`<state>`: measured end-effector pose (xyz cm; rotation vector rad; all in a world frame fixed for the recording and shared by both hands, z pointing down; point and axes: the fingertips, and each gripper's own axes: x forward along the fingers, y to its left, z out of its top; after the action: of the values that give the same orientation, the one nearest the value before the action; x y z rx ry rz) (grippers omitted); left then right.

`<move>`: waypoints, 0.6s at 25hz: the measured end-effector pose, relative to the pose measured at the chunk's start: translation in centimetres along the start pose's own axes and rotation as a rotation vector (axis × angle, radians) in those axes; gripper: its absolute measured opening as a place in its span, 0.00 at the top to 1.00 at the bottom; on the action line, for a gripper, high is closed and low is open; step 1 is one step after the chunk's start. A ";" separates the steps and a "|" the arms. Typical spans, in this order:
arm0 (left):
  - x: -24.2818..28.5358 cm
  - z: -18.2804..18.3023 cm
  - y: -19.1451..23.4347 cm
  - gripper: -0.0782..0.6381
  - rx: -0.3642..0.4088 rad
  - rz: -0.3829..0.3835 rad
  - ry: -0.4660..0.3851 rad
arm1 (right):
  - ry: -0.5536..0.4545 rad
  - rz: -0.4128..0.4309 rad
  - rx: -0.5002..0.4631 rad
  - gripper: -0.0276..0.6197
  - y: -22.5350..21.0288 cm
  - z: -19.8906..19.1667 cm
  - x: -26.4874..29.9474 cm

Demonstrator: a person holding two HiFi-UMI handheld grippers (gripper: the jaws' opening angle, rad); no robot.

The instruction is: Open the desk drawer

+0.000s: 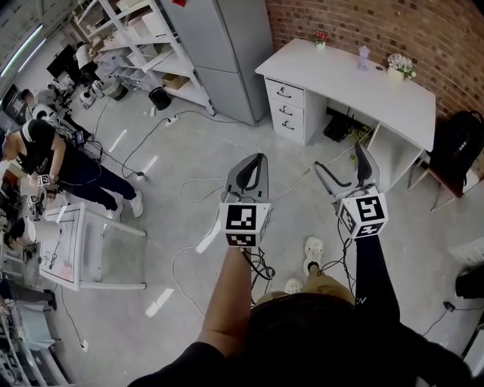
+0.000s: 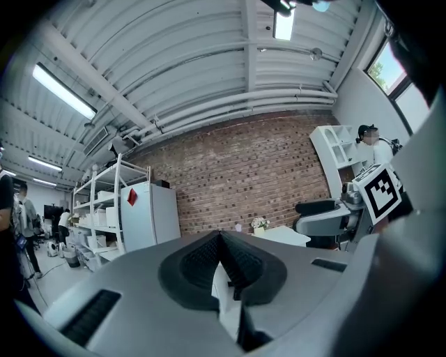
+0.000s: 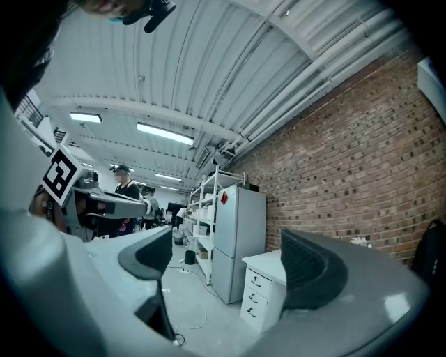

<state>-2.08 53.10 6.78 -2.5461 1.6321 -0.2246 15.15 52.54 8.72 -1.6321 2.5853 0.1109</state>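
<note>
Head view: the left gripper [image 1: 259, 159] has its curved grey jaws pressed together into one tapering beak with nothing in them, while the right gripper [image 1: 339, 160] holds its jaws spread in a wide V, empty. Both hang over the smooth grey concrete floor [image 1: 227, 143], which is strewn with thin cables [image 1: 173, 264]. Well ahead stands the white desk [image 1: 355, 83], a flat rectangular top against the rough red brick wall [image 1: 363, 23], with a stack of three drawers [image 1: 286, 109] with small dark handles at its left end, all shut. Left gripper view: the dark ribbed pads [image 2: 241, 263] meet along a narrow seam. Right gripper view: the black ribbed pads stand far apart, and the drawers show between them, distant, beside a tall, pale, boxy refrigerator [image 3: 237, 237]
</note>
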 end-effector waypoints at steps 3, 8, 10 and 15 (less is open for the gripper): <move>1.5 -0.3 0.2 0.88 0.006 0.001 0.010 | -0.001 -0.001 0.019 0.22 -1.0 -0.6 1.3; 4.3 -0.1 1.6 0.88 -0.010 0.030 0.006 | -0.010 -0.004 0.024 0.22 -2.9 -0.9 4.1; 5.7 -0.1 2.2 0.88 -0.017 0.041 0.006 | -0.015 -0.002 0.025 0.22 -3.9 -1.0 5.4; 9.7 -0.3 3.1 0.88 -0.022 0.072 0.012 | -0.009 0.022 0.027 0.22 -6.5 -1.6 8.9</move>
<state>-0.89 42.97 7.14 -2.5009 1.7363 -0.2168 17.20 41.61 9.22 -1.5911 2.5868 0.0836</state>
